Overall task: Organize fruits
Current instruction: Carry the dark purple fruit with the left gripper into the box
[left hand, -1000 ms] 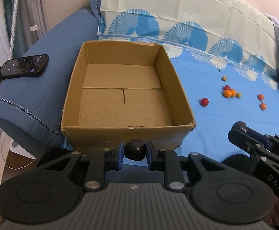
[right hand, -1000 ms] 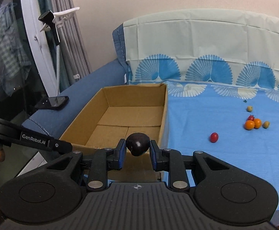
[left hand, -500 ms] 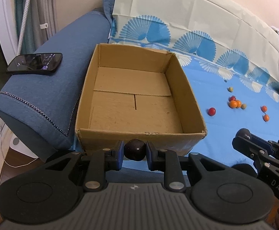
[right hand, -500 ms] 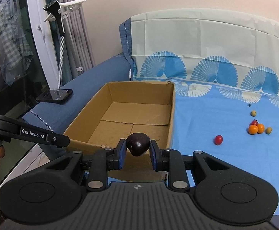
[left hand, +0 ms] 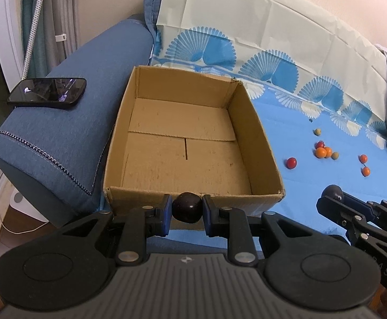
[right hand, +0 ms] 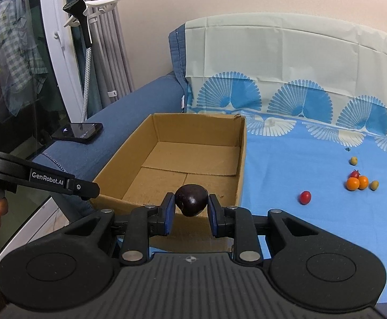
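Sitting on a blue sofa covered with a fan-print cloth [left hand: 326,186], the cardboard box [left hand: 262,143] takes up the middle, open and tilted a bit toward 1 o'clock. A phone [left hand: 47,93] lies on the armrest [left hand: 68,122] at 10 o'clock. Loose fruits are out at 3 o'clock: a red one [left hand: 291,162], an orange cluster [left hand: 324,152], two more orange ones [left hand: 363,164]. Both grippers angle down by the box's near wall. The left gripper [left hand: 186,211] is clamped on a dark plum [left hand: 186,210], and the right gripper [right hand: 190,204] pinches its own dark fruit [right hand: 191,199].
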`<state>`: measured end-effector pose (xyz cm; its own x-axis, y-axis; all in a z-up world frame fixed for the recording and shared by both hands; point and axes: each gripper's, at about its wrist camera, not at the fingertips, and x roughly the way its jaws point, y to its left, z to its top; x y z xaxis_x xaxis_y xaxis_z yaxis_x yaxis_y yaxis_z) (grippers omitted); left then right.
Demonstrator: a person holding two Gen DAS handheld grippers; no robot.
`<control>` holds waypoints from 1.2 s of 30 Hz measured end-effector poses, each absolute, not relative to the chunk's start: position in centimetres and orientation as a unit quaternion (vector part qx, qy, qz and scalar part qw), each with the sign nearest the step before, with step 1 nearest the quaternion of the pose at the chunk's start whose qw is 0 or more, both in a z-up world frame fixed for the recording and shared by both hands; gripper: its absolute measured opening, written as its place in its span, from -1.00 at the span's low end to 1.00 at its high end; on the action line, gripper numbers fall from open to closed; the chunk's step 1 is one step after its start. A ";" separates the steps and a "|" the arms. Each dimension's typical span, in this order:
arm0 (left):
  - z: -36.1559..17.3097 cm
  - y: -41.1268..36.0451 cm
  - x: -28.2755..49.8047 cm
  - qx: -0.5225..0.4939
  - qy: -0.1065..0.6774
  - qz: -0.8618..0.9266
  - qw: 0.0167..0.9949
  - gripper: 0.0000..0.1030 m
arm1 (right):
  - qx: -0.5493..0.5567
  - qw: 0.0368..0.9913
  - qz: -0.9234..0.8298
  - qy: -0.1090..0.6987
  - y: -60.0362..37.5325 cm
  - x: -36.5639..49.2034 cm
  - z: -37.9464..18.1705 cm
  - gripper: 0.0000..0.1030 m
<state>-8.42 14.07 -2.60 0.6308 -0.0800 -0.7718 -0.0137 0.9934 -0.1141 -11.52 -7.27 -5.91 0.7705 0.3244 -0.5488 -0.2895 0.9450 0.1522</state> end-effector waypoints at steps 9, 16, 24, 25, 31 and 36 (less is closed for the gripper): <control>-2.3 14.3 -6.9 -0.060 0.421 -0.017 0.905 -0.48 | 0.032 0.939 0.162 0.302 -6.6 -10.2 -5.8 -0.47; -2.1 14.6 -4.9 -0.068 0.416 -0.012 0.907 -0.49 | 0.027 0.938 0.163 0.303 -5.9 -8.5 -6.0 -0.47; -2.6 14.5 -2.0 -0.067 0.415 -0.008 0.907 -0.48 | 0.022 0.936 0.164 0.311 -4.9 -6.0 -6.9 -0.47; -2.7 14.5 -1.6 -0.067 0.415 -0.007 0.907 -0.48 | 0.021 0.936 0.164 0.312 -4.7 -5.7 -7.0 -0.47; -4.1 14.4 1.1 -0.060 0.425 0.001 0.903 -0.48 | 0.014 0.933 0.166 0.319 -4.1 -3.1 -8.1 -0.47; -6.7 14.3 3.2 -0.049 0.449 0.008 0.892 -0.49 | 0.008 0.928 0.164 0.336 -3.8 -1.1 -9.7 -0.47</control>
